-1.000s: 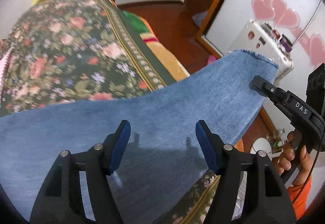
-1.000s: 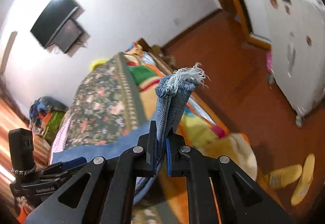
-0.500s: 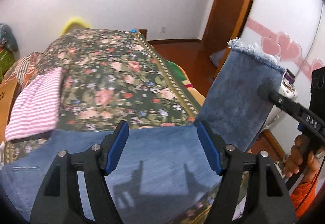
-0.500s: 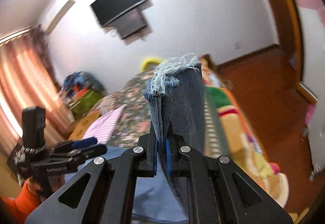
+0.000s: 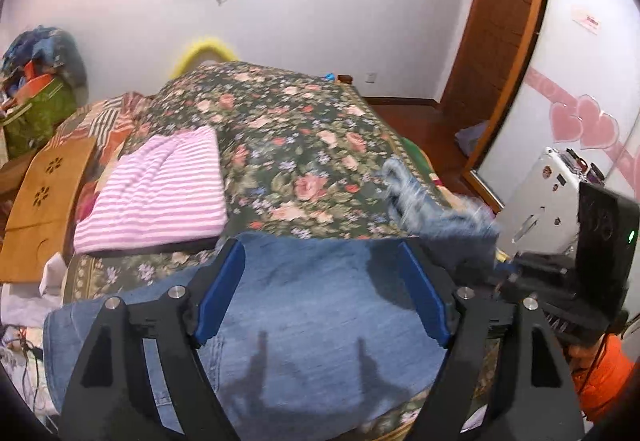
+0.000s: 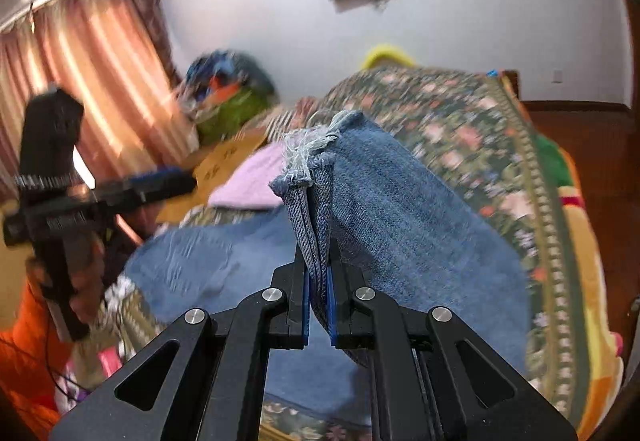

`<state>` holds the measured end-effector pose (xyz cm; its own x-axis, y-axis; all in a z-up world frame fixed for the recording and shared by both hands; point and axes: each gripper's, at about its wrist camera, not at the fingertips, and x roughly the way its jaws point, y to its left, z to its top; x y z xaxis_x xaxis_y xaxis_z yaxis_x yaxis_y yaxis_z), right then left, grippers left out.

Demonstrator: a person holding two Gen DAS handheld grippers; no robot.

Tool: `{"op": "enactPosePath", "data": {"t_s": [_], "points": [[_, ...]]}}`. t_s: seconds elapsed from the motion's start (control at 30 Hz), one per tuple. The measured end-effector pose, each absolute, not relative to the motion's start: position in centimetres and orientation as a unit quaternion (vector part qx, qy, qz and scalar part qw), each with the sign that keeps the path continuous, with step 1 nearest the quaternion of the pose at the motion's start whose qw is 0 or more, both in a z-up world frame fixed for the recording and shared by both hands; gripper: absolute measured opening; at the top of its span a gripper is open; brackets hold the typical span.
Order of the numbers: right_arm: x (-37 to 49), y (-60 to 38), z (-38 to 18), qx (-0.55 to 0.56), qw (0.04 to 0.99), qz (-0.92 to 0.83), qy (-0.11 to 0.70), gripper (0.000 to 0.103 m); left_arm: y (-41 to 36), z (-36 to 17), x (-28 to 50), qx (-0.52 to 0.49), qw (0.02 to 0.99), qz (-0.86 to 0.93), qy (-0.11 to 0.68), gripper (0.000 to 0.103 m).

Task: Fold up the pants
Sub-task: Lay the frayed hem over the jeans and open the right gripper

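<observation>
- Your right hand-held gripper (image 6: 318, 305) stays clenched on the frayed hem (image 6: 310, 153) of the jeans (image 5: 312, 321), now swung from out over the floor to above the bed (image 5: 288, 129).
- Your left hand-held gripper (image 5: 320, 293) has just been opening and hangs released above the denim, nothing between its jaws.
- The fold looks about half done; the hem is blurred in the left view.

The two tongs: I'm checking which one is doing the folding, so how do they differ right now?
The right tongs are shut on the frayed hem of the jeans, lifting it. The left tongs are open, having just widened, with nothing between the pads; denim lies beneath. Both are black with blue pads.
</observation>
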<state>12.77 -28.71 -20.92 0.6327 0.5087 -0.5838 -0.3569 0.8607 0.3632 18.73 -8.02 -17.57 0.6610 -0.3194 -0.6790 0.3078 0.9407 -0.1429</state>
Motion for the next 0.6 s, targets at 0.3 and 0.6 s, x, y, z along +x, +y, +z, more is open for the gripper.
{"op": "enactPosePath", "data": {"t_s": [0.3, 0.6], "points": [[13.2, -24.0, -26.4, 0.052, 0.856, 0.28, 0.43, 0.007, -8.1, -21.6, 20.4, -0.025, 0.892, -0.172, 0.418, 0.079], [12.4, -24.5, -25.8, 0.063, 0.839, 0.292, 0.454, 0.027, -11.1, -25.8, 22.5, 0.002, 0.87, -0.171, 0.462, 0.079]]}}
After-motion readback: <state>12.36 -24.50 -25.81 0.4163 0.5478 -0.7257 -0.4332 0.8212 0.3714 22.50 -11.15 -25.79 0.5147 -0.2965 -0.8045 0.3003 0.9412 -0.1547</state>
